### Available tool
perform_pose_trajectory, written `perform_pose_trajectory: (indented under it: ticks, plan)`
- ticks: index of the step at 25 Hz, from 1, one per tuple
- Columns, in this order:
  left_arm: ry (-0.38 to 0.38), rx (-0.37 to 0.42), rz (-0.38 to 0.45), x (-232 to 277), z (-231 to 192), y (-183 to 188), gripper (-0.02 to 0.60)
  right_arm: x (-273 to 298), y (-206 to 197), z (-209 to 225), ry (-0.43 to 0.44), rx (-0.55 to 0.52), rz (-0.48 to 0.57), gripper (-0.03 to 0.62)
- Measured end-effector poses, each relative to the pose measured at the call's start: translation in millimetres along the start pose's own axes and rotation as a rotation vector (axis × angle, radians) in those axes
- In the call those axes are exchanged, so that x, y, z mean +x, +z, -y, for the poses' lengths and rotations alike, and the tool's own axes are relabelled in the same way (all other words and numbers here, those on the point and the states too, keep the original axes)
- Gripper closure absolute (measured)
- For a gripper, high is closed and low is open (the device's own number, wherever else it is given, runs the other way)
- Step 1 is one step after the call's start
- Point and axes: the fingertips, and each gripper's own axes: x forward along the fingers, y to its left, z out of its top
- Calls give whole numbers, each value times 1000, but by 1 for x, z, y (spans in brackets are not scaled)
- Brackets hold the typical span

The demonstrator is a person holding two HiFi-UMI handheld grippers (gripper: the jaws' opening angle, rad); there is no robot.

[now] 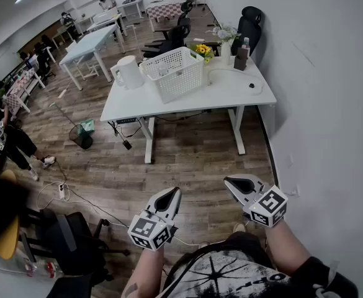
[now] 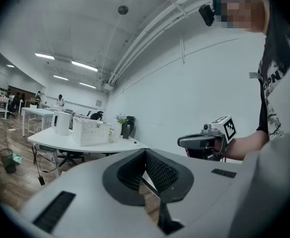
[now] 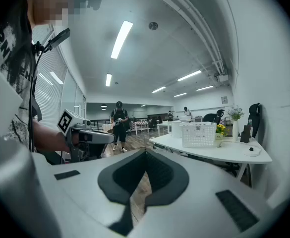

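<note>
I hold both grippers low in front of me over the wooden floor, some way short of a white table (image 1: 231,92). My left gripper (image 1: 172,193) is shut with nothing between its jaws; its tips meet in the left gripper view (image 2: 145,151). My right gripper (image 1: 229,181) is also shut and empty, with its tips together in the right gripper view (image 3: 145,152). Each gripper shows in the other's view: the right gripper (image 2: 204,142) and the left gripper (image 3: 92,137). A white mesh basket (image 1: 175,72) and a white kettle (image 1: 128,72) stand on the table.
Yellow flowers (image 1: 203,50), a vase (image 1: 224,39) and a white cable lie on the table's far side. Black office chairs (image 1: 250,23) stand behind it. A white wall runs along the right. A small bin (image 1: 82,136), floor cables (image 1: 62,191) and a black chair (image 1: 69,241) are at the left. A person (image 3: 118,125) stands farther off.
</note>
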Motion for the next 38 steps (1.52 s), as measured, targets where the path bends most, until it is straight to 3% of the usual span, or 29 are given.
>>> perform_pose_trajectory:
  ticks: [11,25,38]
  plan:
    - [6,18,-4,-6,-4,-3,572,5,0,-6,-10,-21,-8,574]
    - [19,-15,7,-21,-15,-10,572,18,2,-22,27,35,0,571]
    - [25,-18,11,-25,-23,-16,572,23,2,-21,0,20,-3,571]
